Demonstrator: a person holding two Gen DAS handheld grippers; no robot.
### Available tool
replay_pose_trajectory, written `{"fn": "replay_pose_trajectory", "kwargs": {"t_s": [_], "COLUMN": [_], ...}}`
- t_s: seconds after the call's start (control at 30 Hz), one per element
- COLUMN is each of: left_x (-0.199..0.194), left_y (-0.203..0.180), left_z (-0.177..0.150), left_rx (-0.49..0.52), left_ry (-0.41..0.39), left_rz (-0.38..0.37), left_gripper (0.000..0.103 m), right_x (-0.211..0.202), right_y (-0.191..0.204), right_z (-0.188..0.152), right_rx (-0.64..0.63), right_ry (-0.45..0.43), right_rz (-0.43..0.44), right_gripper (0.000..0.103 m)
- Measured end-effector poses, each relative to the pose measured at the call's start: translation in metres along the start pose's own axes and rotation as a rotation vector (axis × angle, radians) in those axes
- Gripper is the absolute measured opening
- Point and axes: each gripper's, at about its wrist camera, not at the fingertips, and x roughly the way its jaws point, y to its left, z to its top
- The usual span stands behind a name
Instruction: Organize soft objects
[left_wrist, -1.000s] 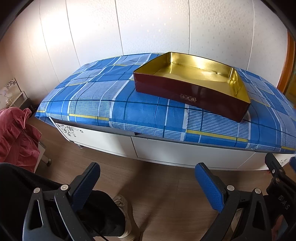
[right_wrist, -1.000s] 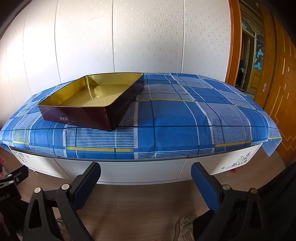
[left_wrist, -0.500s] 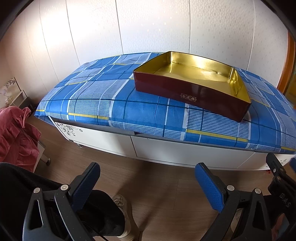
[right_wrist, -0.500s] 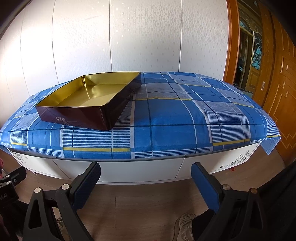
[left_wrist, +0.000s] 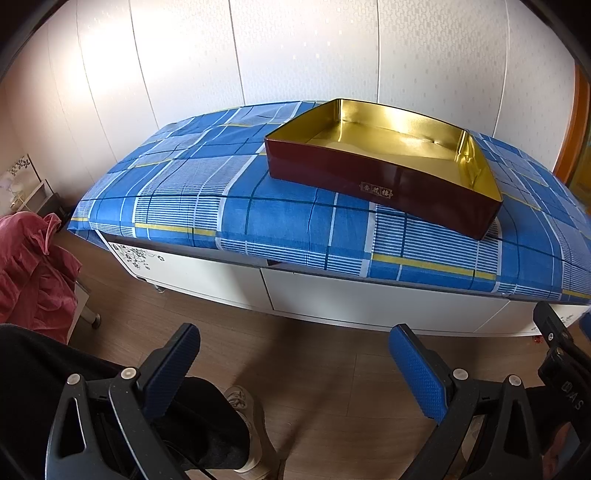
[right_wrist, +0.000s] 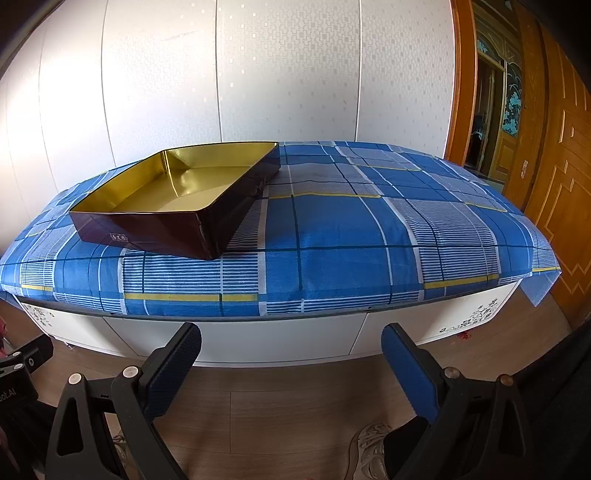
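Note:
A dark red tin box (left_wrist: 373, 182) (right_wrist: 147, 227) with a gold inside stands empty on a low cabinet covered by a blue checked cloth (left_wrist: 207, 195) (right_wrist: 351, 236). My left gripper (left_wrist: 293, 363) hangs open over the wooden floor, well short of the cabinet. My right gripper (right_wrist: 291, 360) is also open, low in front of the cabinet's white drawers, nothing between its fingers. No soft object shows on the cloth. A pink-red garment (left_wrist: 31, 269) lies heaped at the far left of the left wrist view.
White drawer fronts (right_wrist: 277, 338) run under the cloth. A white panelled wall (right_wrist: 258, 74) stands behind; an orange wooden door (right_wrist: 554, 155) is at the right. A person's dark trouser leg and shoe (left_wrist: 240, 410) show below the left gripper.
Both views have crept a little closer to the cabinet and slightly lower. Both grippers stay open and nothing on the cloth has moved.

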Motion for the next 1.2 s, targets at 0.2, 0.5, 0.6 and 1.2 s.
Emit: {"fn": "replay_pose_trajectory", "kwargs": {"t_s": [0.2,0.5,0.6,1.2], "left_x": [0.000,0.002,0.002,0.017], "left_y": [-0.001,-0.001,-0.002,0.004], "left_z": [0.000,0.001,0.000,-0.002], "left_rx": [0.004,0.007,0.009,-0.017], "left_ry": [-0.001,0.004,0.005,0.095], "left_rz": [0.002,0.001,0.001,-0.077], "left_gripper": [0.103,0.103,0.103,0.103], "right_x": [0.000,0.001,0.001,0.023], "right_y": [-0.001,-0.002,-0.002,-0.006], "right_z": [0.000,0.000,0.000,-0.004], "right_rx": [0.002,0.004,0.008,-0.025], "right_ry": [0.002,0.003,0.000,0.065], "right_rz": [0.001,0.004,0.009,0.066], "right_gripper": [0.100,0.100,0.100,0.100]}}
